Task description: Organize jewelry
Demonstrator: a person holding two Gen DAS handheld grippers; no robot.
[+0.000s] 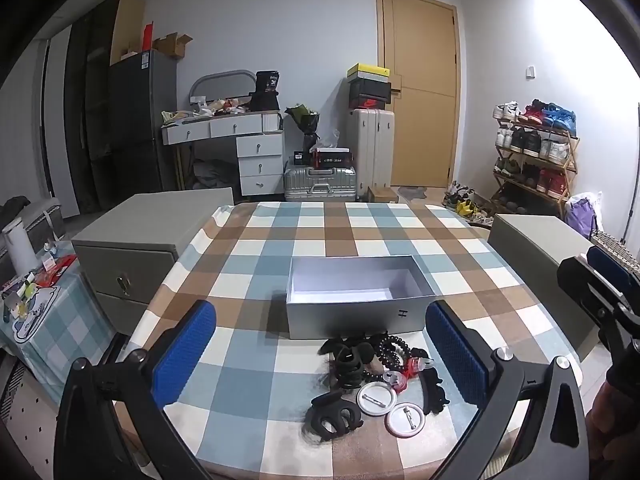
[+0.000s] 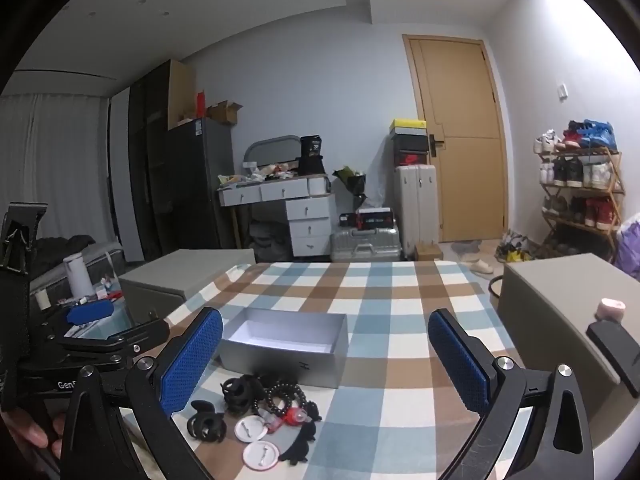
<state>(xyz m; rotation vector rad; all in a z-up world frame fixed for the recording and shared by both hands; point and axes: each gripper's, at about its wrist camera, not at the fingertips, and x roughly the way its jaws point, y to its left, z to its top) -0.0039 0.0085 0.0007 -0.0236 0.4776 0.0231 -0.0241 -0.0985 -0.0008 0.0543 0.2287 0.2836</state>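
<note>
An open, empty silver box [image 1: 356,300] sits mid-table on the checked cloth; it also shows in the right wrist view [image 2: 286,346]. In front of it lies a pile: black hair claws [image 1: 334,416], a black bead bracelet [image 1: 394,350], two white round badges [image 1: 376,398], a red and clear piece [image 1: 414,368] and a black flat clip [image 1: 434,392]. The pile shows in the right wrist view too [image 2: 264,412]. My left gripper [image 1: 320,356] is open and empty, hovering over the pile. My right gripper [image 2: 326,364] is open and empty, above the table to the right of the pile.
Grey cabinets stand at the table's left [image 1: 132,248] and right [image 1: 536,240]. A side table with clutter and a white bottle [image 1: 18,250] is at far left. A pink roll [image 2: 610,308] rests on the right cabinet. Suitcases, a desk and a shoe rack stand behind.
</note>
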